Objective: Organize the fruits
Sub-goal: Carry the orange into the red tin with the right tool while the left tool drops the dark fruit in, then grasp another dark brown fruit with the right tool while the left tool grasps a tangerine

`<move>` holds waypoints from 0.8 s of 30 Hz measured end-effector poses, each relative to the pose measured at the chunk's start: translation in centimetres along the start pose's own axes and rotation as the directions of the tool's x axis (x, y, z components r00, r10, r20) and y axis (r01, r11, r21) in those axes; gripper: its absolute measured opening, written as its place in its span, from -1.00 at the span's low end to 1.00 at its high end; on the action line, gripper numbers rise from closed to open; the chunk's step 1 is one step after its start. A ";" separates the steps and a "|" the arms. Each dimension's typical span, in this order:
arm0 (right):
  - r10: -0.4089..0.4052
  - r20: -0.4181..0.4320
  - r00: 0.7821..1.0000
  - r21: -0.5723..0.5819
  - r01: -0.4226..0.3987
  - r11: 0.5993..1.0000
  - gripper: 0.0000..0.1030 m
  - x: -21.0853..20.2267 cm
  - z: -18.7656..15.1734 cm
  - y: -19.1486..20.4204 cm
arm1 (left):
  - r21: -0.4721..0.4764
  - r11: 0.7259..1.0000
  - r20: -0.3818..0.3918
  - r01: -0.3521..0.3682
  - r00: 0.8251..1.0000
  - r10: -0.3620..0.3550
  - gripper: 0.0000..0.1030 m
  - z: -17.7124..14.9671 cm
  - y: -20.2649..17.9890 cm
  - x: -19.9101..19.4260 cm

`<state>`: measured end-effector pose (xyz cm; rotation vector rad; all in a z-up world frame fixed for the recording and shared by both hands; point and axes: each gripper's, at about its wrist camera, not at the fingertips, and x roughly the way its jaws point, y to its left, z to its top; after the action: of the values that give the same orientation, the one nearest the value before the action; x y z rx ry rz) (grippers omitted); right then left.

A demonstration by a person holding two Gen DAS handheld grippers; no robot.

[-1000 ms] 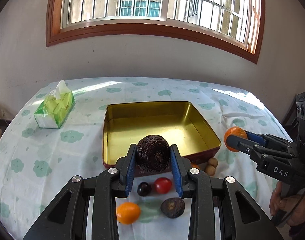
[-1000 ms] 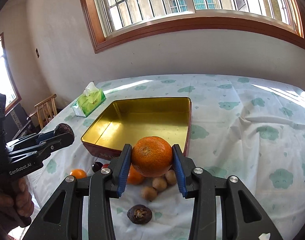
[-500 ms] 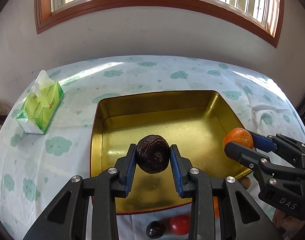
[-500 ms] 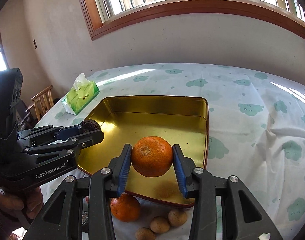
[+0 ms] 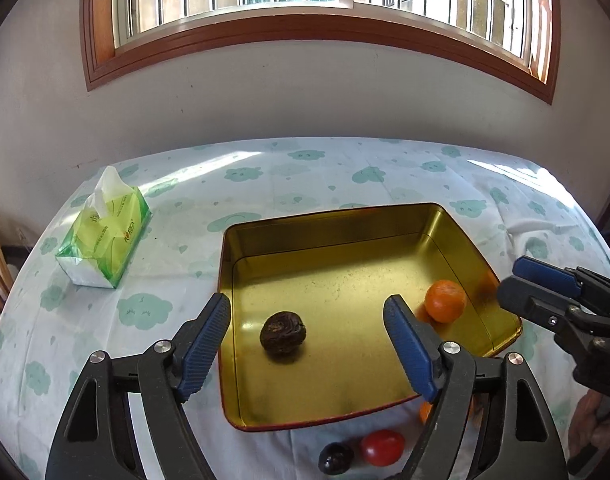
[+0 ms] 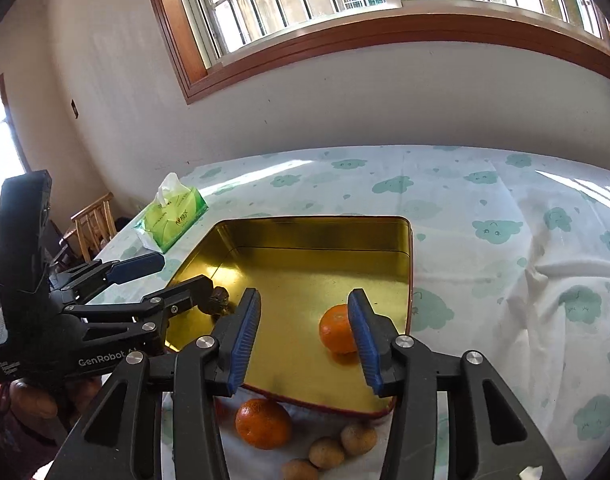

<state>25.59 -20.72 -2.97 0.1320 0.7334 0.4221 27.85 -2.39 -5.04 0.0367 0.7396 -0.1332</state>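
A gold square tin point(image 5: 333, 222) point(image 6: 317, 228) sits on the cloud-print tablecloth. Inside it lie a dark wrinkled fruit point(image 5: 283, 333) point(image 6: 219, 298) and an orange mandarin point(image 5: 445, 301) point(image 6: 337, 330). My left gripper point(image 5: 307, 340) hangs above the tin's near part, its jaws opening wide, the dark fruit lying free below them. My right gripper point(image 6: 303, 330) is over the tin's near right corner, jaws opening, nothing pressed between the pads; the mandarin lies loose below, partly behind the right finger. Each gripper shows in the other's view, the right gripper point(image 5: 545, 292) and the left gripper point(image 6: 145, 280).
In front of the tin lie a red tomato point(image 5: 382, 447), a dark plum point(image 5: 336, 458), a second mandarin point(image 6: 263, 423) and small brown fruits point(image 6: 327, 452). A green tissue pack point(image 5: 105, 236) stands at left. A wooden chair point(image 6: 91, 224) is beyond the table's left edge.
Both grippers moved forward over the tin and opened. The dark fruit dropped from the left gripper and the mandarin from the right; both now lie on the tin's floor.
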 end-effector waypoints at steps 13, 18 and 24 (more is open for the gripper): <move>-0.064 -0.152 0.986 -0.057 0.056 0.997 -0.02 -5.5 -11.4 2.4 | -0.046 0.998 0.020 -0.038 0.999 0.039 0.75 -10.0 5.4 -8.5; -0.098 -0.188 0.977 -0.063 0.087 0.994 -0.02 -3.7 -11.4 2.4 | -0.095 0.995 0.025 0.000 1.000 0.003 0.75 -13.5 7.0 -10.6; -0.141 -0.232 0.963 -0.112 0.117 0.987 -0.33 -1.9 -11.9 3.0 | -0.074 0.995 -0.010 0.063 0.998 -0.064 0.75 -14.8 7.1 -10.6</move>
<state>15.35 -19.16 -9.81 -0.0597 0.9512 0.3510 11.16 6.92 -8.96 -0.0568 0.7580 -0.1666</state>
